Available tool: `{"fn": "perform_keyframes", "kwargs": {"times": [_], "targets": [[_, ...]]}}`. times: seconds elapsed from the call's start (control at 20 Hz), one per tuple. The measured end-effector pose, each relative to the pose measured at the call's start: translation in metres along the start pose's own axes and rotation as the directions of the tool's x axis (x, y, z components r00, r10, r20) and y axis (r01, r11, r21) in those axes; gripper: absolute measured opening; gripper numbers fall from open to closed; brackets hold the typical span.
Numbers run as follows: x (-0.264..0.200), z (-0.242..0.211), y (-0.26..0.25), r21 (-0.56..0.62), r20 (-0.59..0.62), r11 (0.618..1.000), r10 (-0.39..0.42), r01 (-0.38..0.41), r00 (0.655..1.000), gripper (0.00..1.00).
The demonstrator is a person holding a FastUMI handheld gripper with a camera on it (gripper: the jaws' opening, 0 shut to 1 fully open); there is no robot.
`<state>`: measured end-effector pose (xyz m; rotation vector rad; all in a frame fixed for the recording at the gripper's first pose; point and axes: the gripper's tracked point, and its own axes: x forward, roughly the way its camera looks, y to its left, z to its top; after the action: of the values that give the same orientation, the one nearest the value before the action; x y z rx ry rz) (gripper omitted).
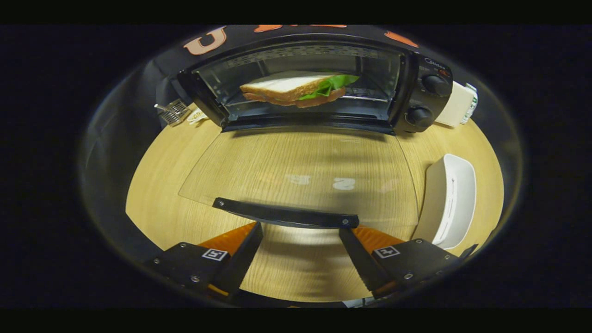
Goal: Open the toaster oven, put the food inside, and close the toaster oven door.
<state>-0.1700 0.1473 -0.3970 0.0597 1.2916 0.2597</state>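
A black toaster oven (418, 92) stands at the far side of the wooden table, its glass door (300, 171) folded down flat toward me. Inside on the rack lies a sandwich (296, 89) of white bread with green lettuce sticking out on the right. The door's black handle (286, 215) runs across just ahead of my fingertips. My gripper (300, 231) is open, its two fingers spread wide with the handle's ends near their tips and nothing held between them.
A white rectangular dish (451, 203) sits on the table to the right of the open door. A white box (458, 105) stands beside the oven's knobs. A small wire rack (173, 112) lies left of the oven. Bare wood table (157, 203) shows left of the door.
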Motion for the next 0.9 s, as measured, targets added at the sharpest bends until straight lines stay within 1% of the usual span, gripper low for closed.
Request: {"fn": "perform_keyframes", "kwargs": {"times": [0.15,0.2,0.4,0.5,0.55,0.7,0.9], "targets": [[-0.010,0.009,0.000,-0.030,0.088,1.000,-0.005,0.008,0.996,0.99],[-0.015,0.013,0.003,-0.025,0.105,1.000,0.003,-0.001,0.994,1.00],[-0.028,0.029,0.017,0.030,0.138,0.997,0.070,-0.075,0.988,1.00],[-0.035,0.042,0.023,0.030,0.166,0.996,0.082,-0.088,0.983,1.00],[-0.038,0.053,0.024,0.026,0.196,0.996,0.084,-0.091,0.977,1.00],[-0.046,0.094,0.015,0.018,0.268,0.999,0.041,-0.048,0.963,1.00],[-0.054,0.148,0.006,0.032,0.334,0.999,0.022,-0.034,0.942,1.00]]}}
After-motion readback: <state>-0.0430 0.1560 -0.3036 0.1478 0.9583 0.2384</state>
